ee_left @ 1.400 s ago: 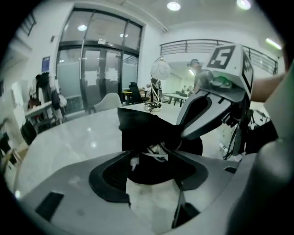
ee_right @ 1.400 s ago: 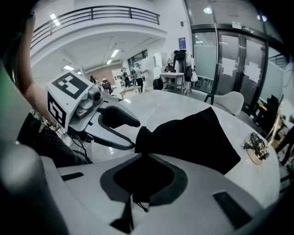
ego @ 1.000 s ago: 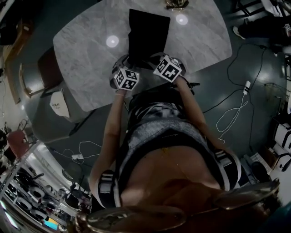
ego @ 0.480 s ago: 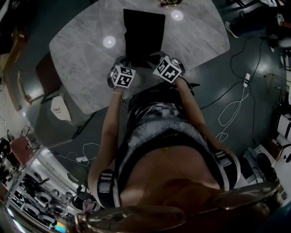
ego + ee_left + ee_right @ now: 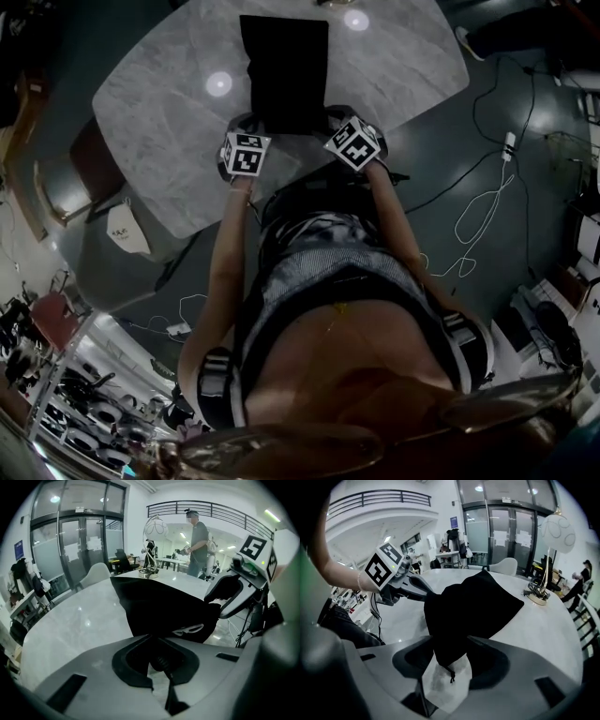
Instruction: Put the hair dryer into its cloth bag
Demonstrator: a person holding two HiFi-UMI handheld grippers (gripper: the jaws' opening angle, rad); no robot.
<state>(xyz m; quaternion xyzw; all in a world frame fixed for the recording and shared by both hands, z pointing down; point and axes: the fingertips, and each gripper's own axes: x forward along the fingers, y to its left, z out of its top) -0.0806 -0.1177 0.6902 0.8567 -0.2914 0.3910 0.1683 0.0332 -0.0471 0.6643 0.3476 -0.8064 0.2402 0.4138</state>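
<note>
A pale marbled bench (image 5: 159, 103) with rounded corners stands on a dark floor in a glass-walled hall. Loose cables (image 5: 480, 220) trail over the floor to its right.

The black cloth bag (image 5: 284, 70) lies on the middle of the bench, its length running from the near edge toward the far one. Its inside is closed to sight, so what it holds cannot be told. A pale mark (image 5: 190, 630) on its near side is too blurred to read.

The left gripper (image 5: 151, 637) has its jaws clenched on the bag's near left edge, with the dark cloth running straight in between the tips. The right gripper (image 5: 450, 640) is at the near right corner. Its jaws have just been opening and now stand wide, released. The bag's corner and a short drawstring end (image 5: 452, 676) lie between them, and neither pad presses on them. In the head view both sets of jaws are hidden under the marker cubes (image 5: 246, 153).

At the bench's far end stands a lamp (image 5: 544, 592) with a round globe, all but cut off at the top of the head view. A white chair (image 5: 96, 576) stands just beyond the bench. A person (image 5: 197, 541) stands far off, and a second person (image 5: 581, 581) is at the far right, small and dim. The wearer's own body and arms fill the near half of the head view.
</note>
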